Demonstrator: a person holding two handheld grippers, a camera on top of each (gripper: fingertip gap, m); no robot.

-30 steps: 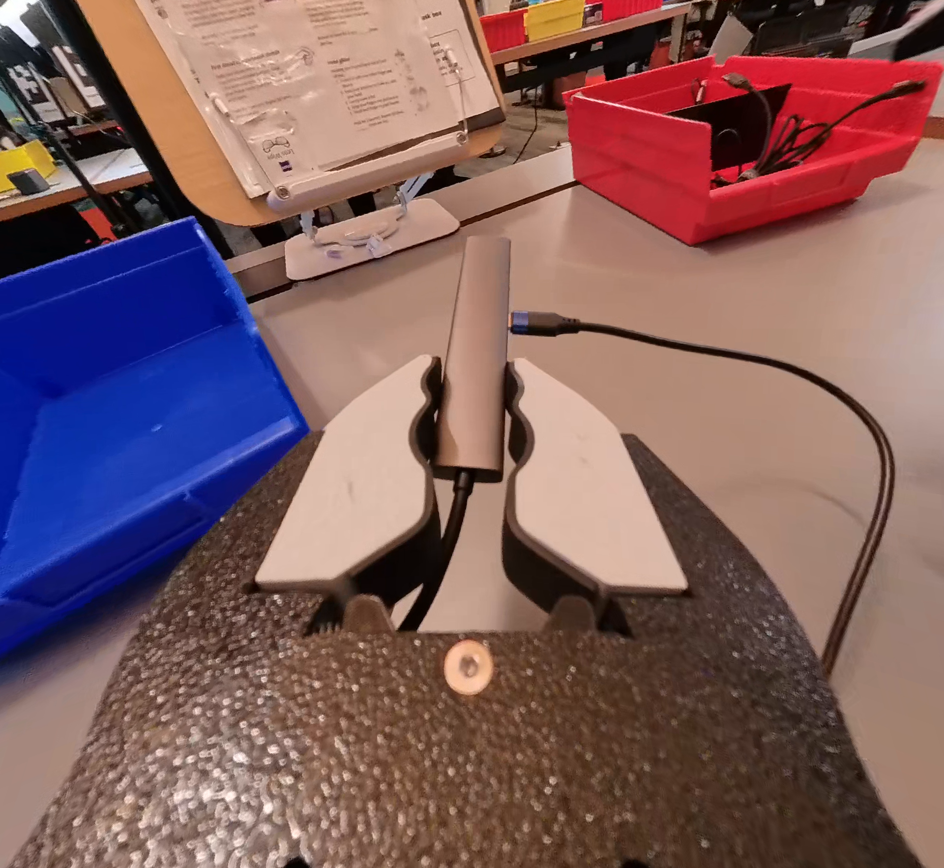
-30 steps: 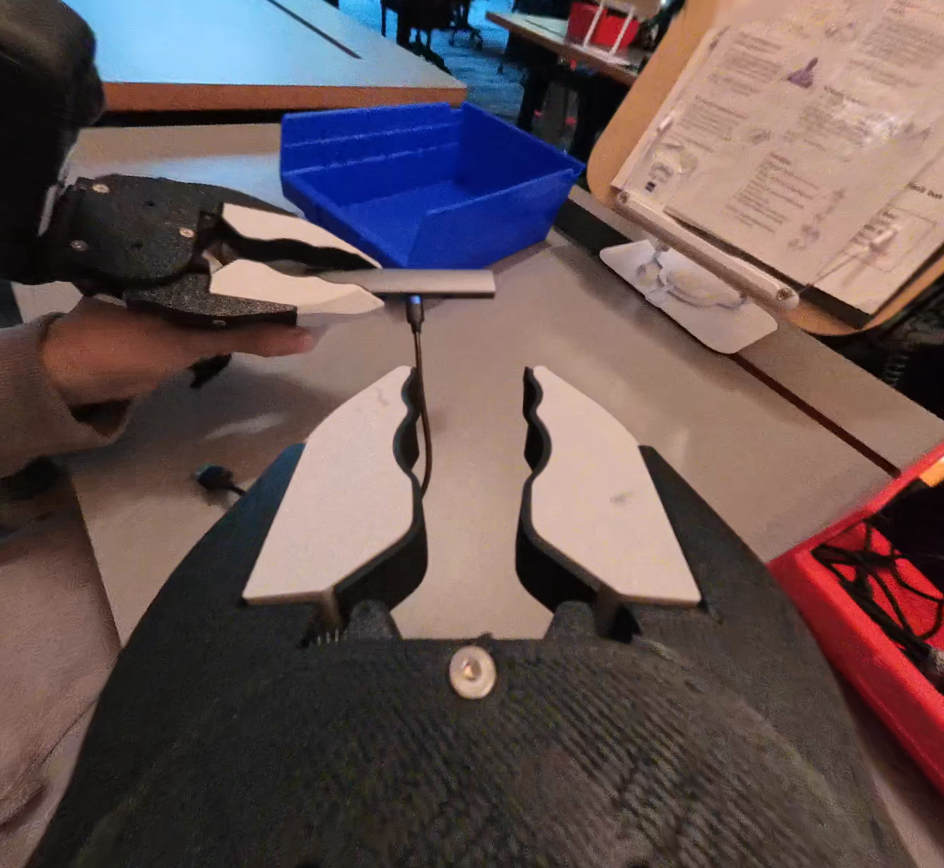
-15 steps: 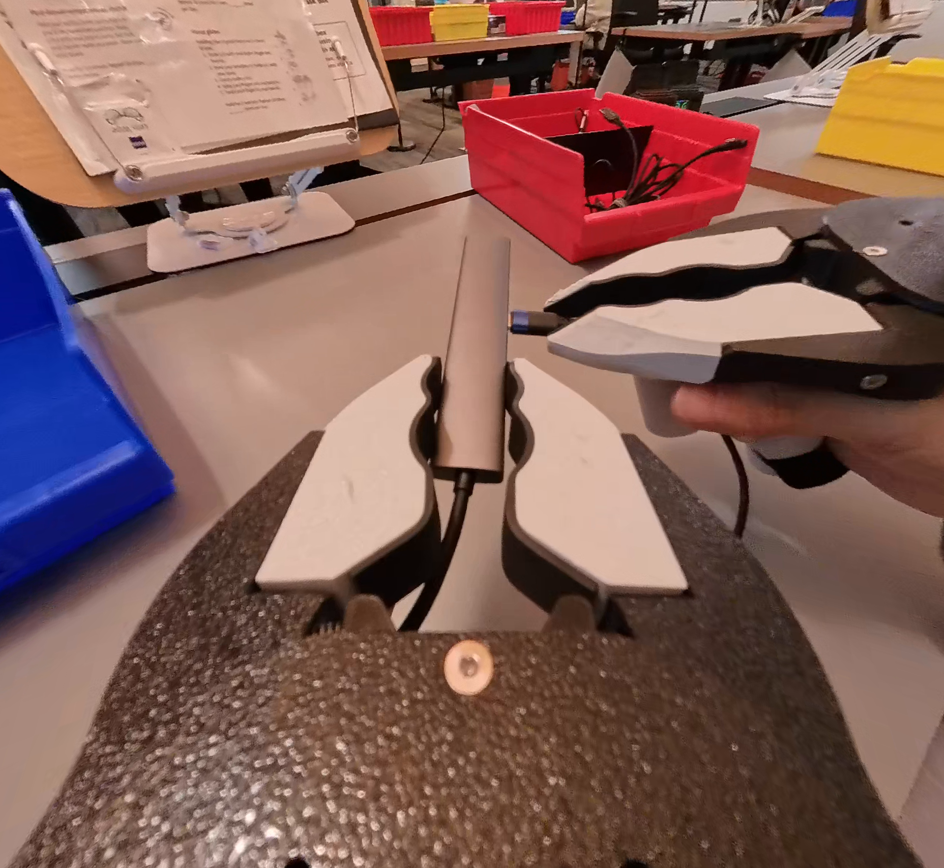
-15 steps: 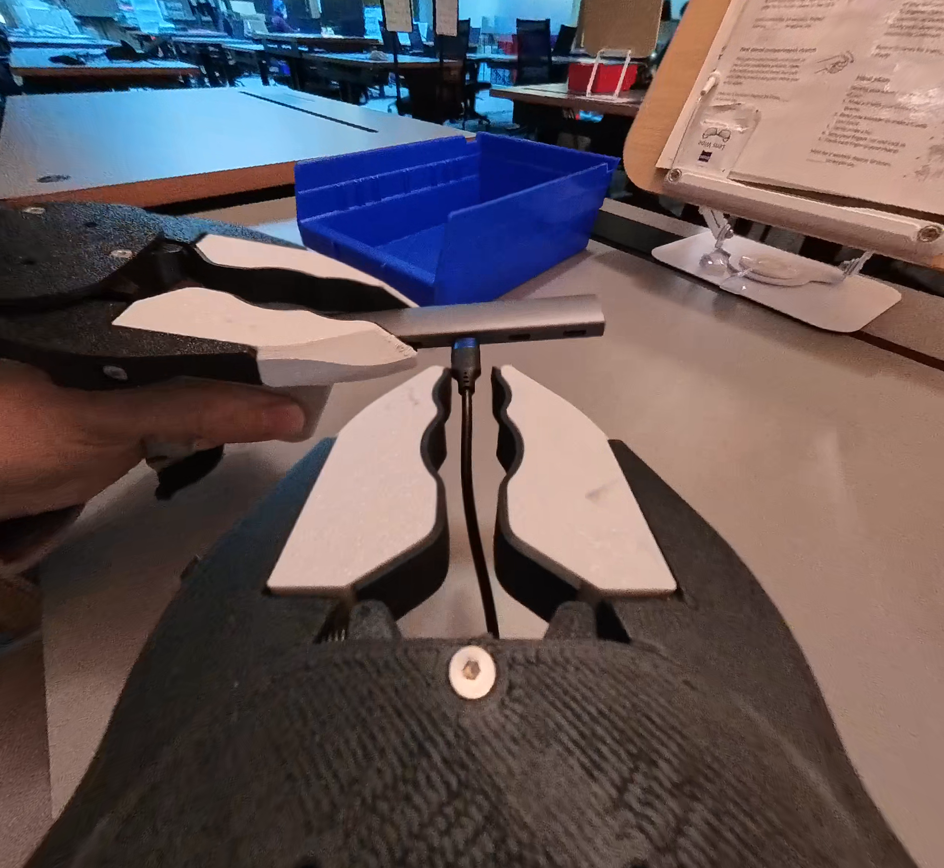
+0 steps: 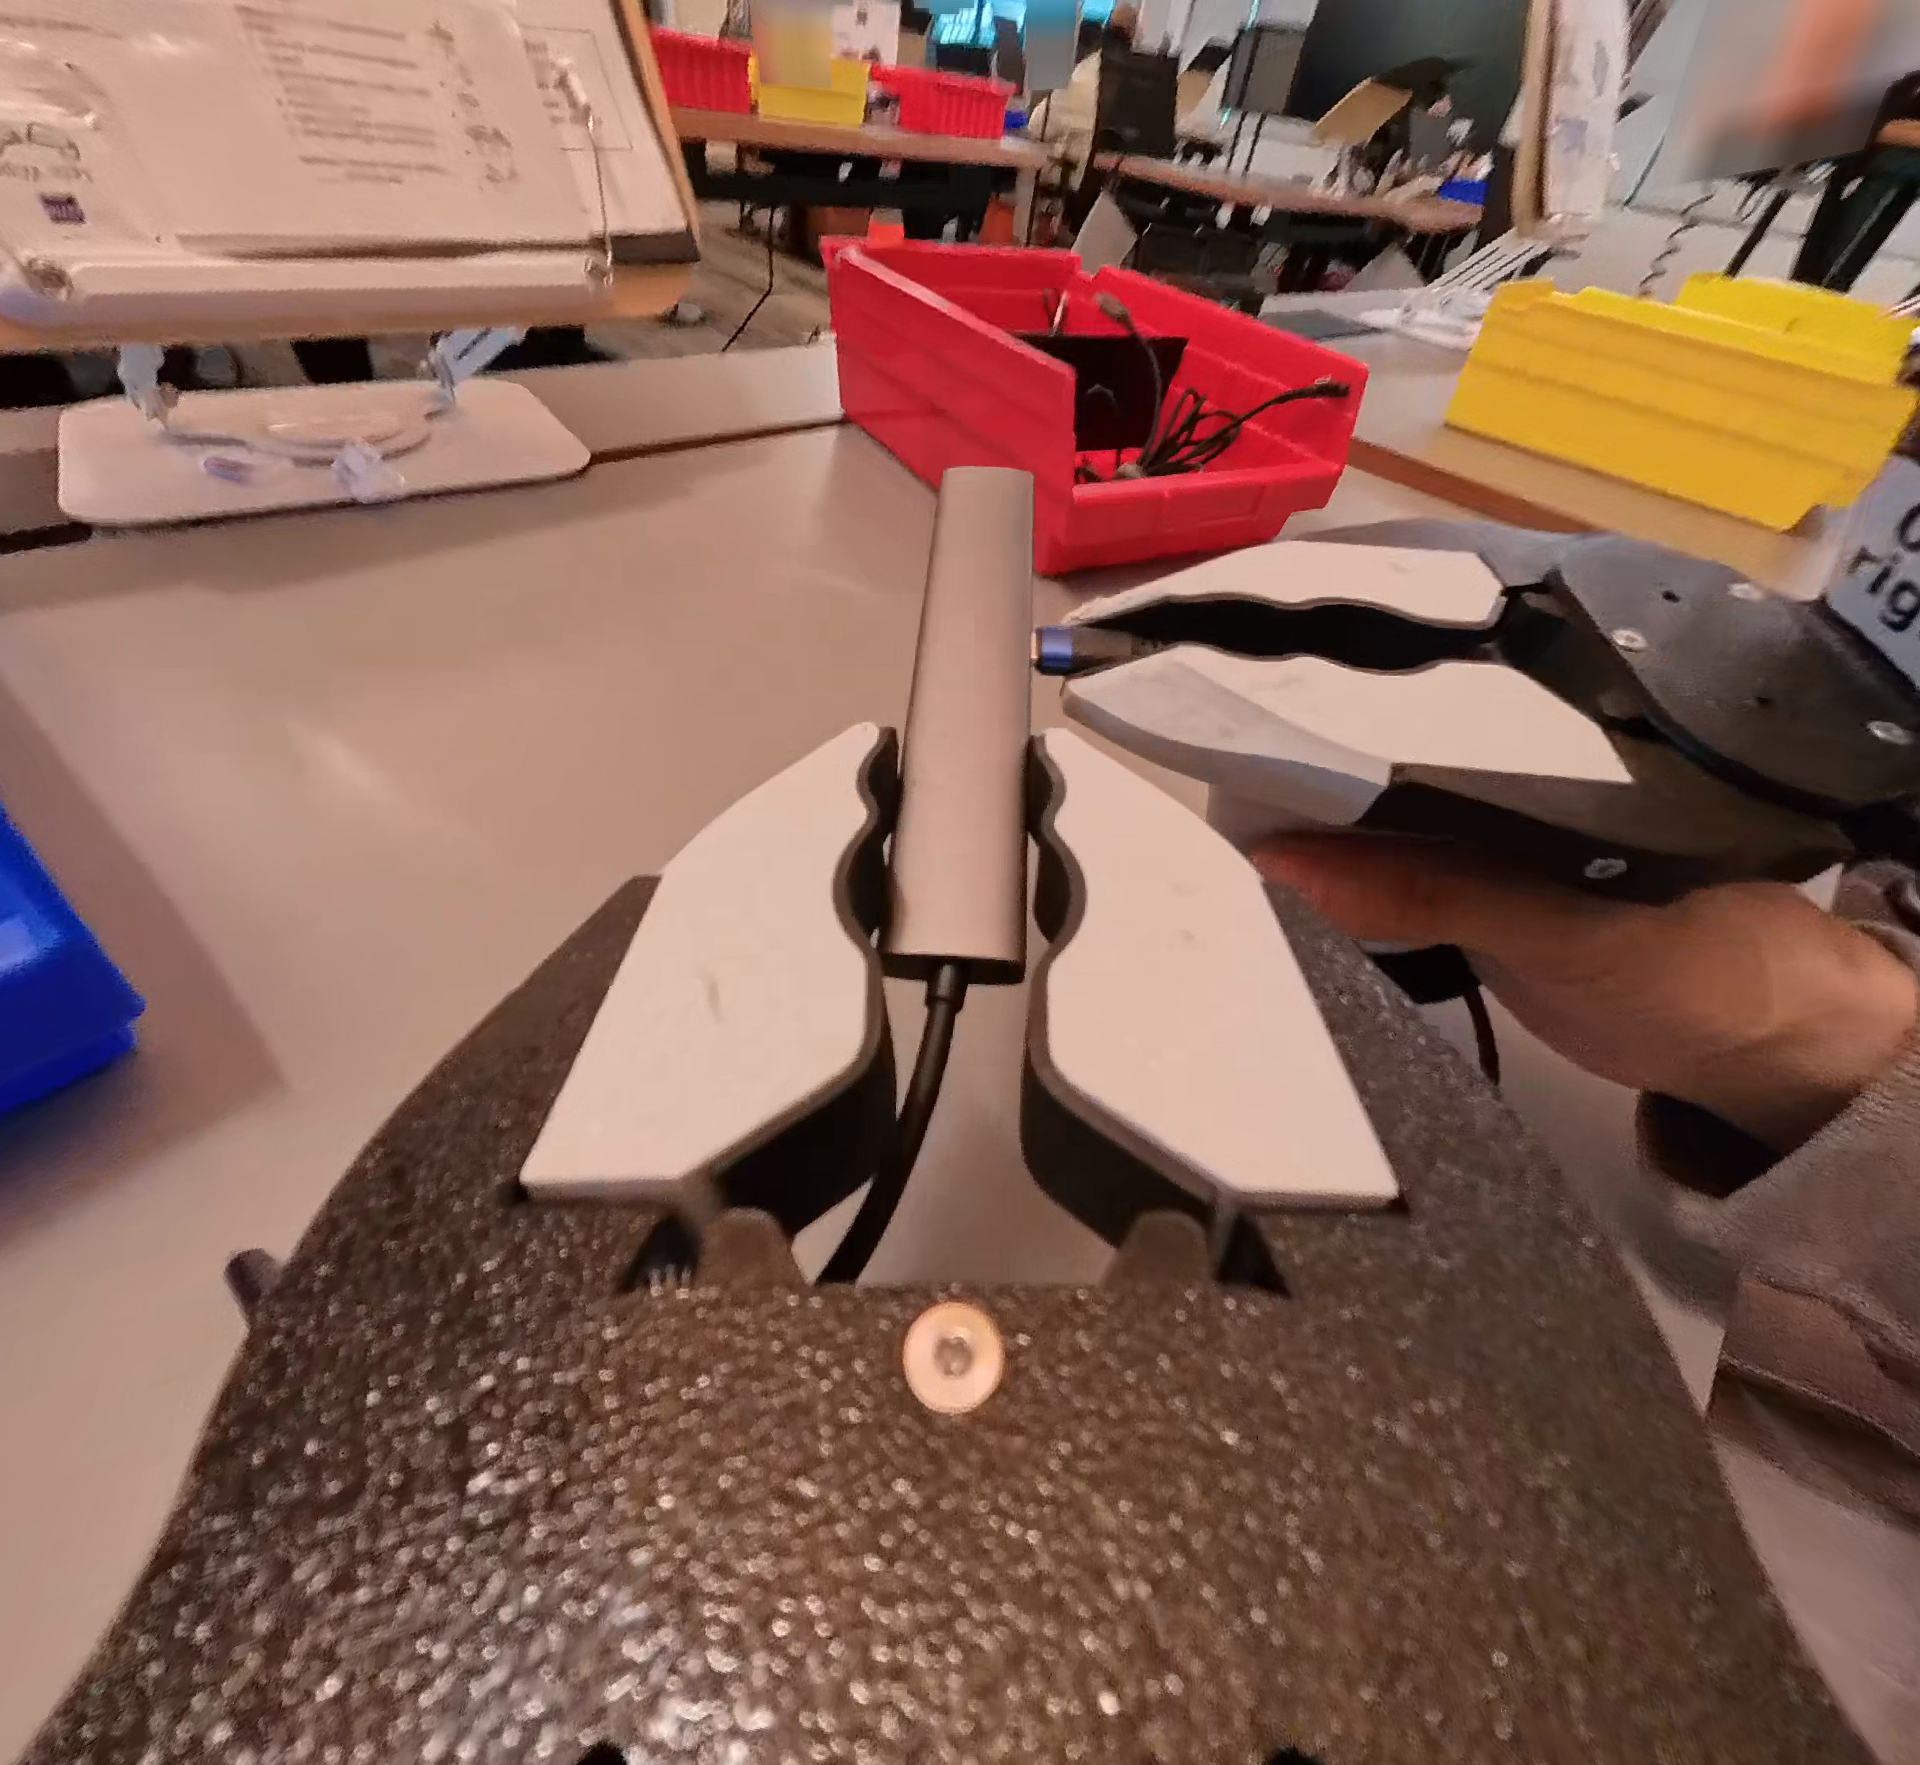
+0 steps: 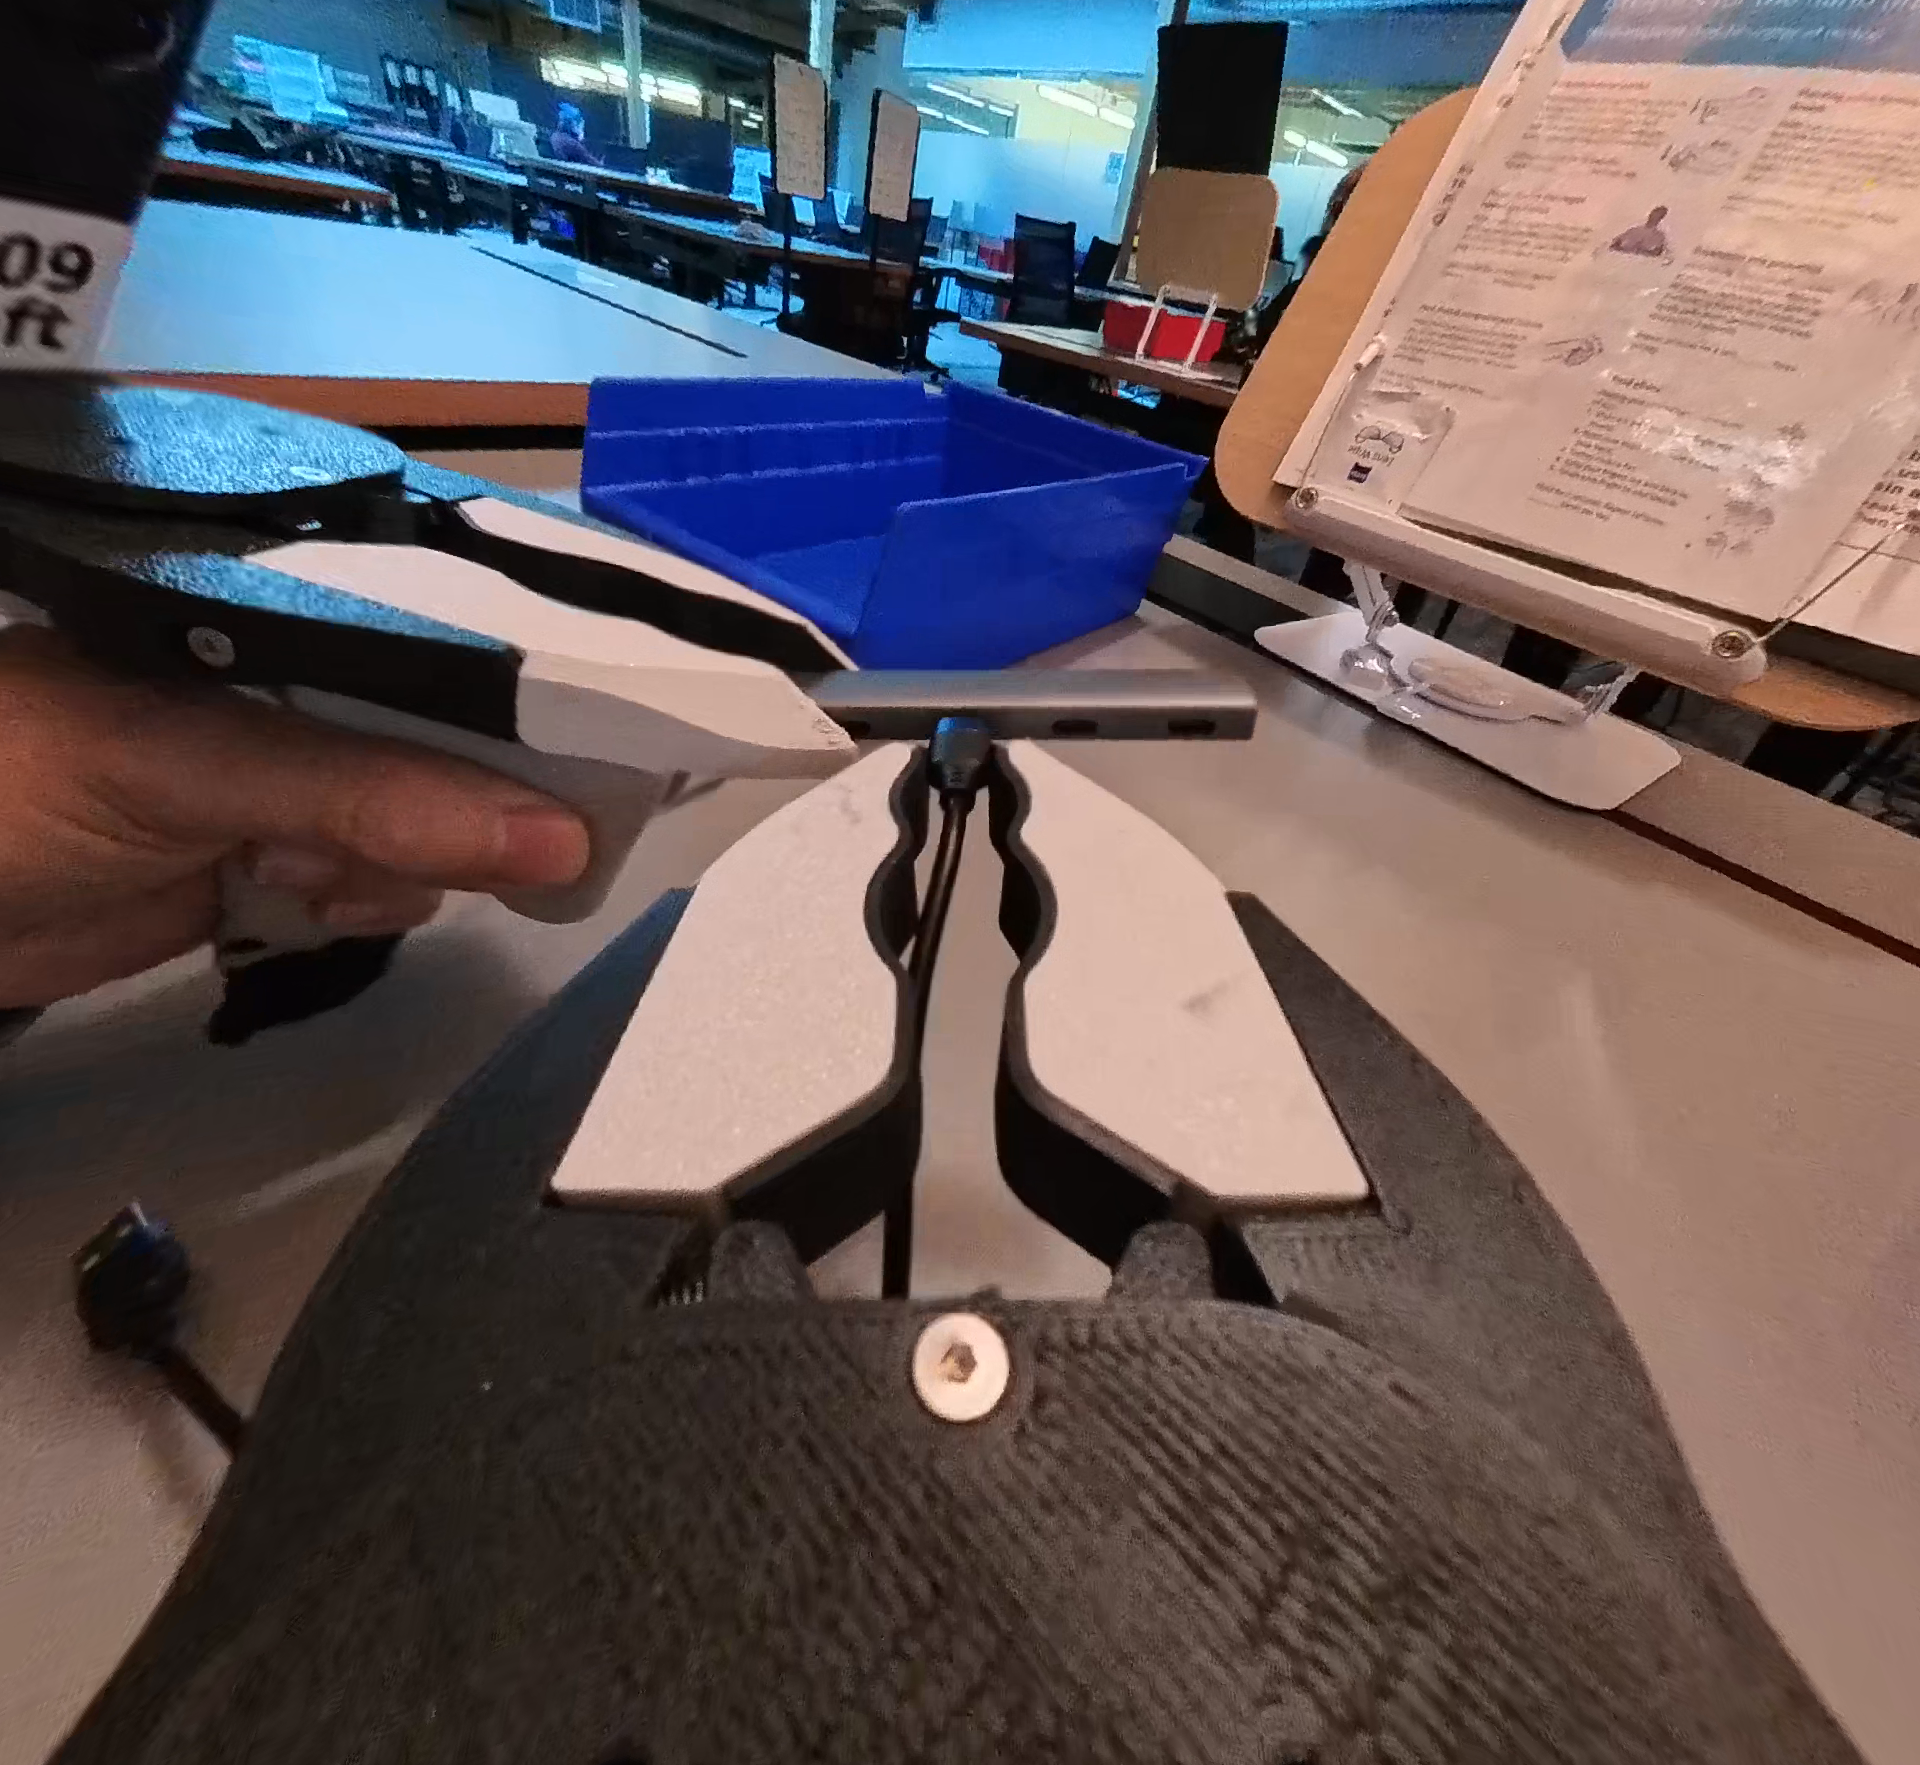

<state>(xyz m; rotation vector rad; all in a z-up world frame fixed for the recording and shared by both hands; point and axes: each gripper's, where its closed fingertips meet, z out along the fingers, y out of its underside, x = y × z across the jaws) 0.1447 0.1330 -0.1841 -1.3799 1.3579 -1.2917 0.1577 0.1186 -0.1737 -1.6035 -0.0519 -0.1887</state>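
My left gripper (image 5: 961, 749) is shut on a slim grey USB hub (image 5: 966, 676) and holds it level above the grey table (image 5: 468, 676). The hub's own black cable runs back between the fingers. My right gripper (image 6: 956, 765) is shut on the blue-ringed plug (image 6: 958, 744) of a black cable (image 6: 930, 905), where the plug meets the hub's long side (image 6: 1039, 702). In the left wrist view the right gripper (image 5: 1075, 666) comes in from the right, pinching that plug (image 5: 1055, 650). In the right wrist view the left gripper (image 6: 821, 692) comes in from the left.
A blue bin (image 6: 935, 520) stands behind the hub at the left. A red bin (image 5: 956, 333) with cables and a yellow bin (image 5: 1662, 396) stand at the right. A document stand (image 6: 1507, 697) is at the back. A loose plug (image 6: 125, 1268) lies on the table. My left and right fingertips are right by each other.
The right gripper, open and apart from the hub a second ago, has moved in and shut on the plug. The left gripper has turned right with the hub.
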